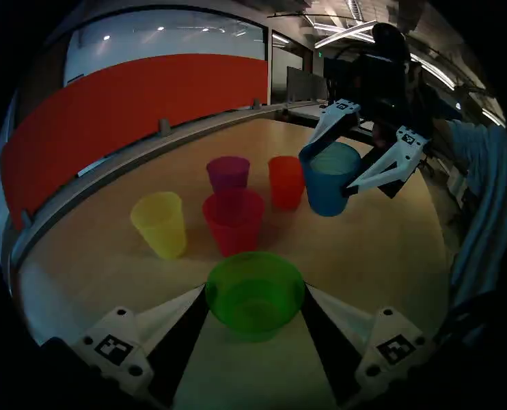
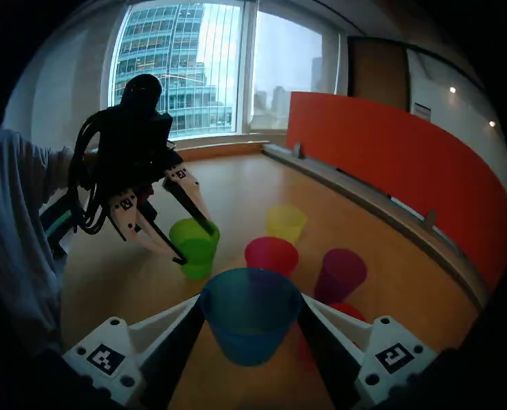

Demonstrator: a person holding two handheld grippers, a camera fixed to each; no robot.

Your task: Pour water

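Left gripper [image 1: 255, 290]: its white fingers are clamped on opposite sides of a translucent green plastic cup [image 1: 253, 304], which sits upright between them.
Right gripper [image 2: 251, 301]: its fingers press on both sides of a translucent blue plastic cup [image 2: 249, 328], open mouth up; whether the cup's base touches the wood cannot be told.
Water: no liquid can be made out clearly in either held cup.
Loose cups: four stand upright in a close cluster on the light wooden surface [image 1: 390, 253]. The yellow plastic cup [image 1: 159, 222] stands a little apart from the red plastic cup [image 1: 234, 220]. The purple plastic cup [image 1: 227, 172] is just behind the red one, and the orange plastic cup [image 1: 285, 181] is beside the purple.
Cup spacing: in the left gripper view the blue cup is just beside the orange cup, and the green cup is near the red one, in front of it.
Far edge: a raised grey rail [image 1: 117, 160] runs along one long side of the surface, under an orange-red wall panel [image 1: 137, 102]. The yellow cup is the nearest to it, with bare wood between.
Open room: in the left gripper view, bare wood spreads to the right of the cluster. In the right gripper view it reaches back towards tall windows [image 2: 178, 68].
Person: a grey sleeve [image 2: 14, 225] borders the surface behind the left gripper.
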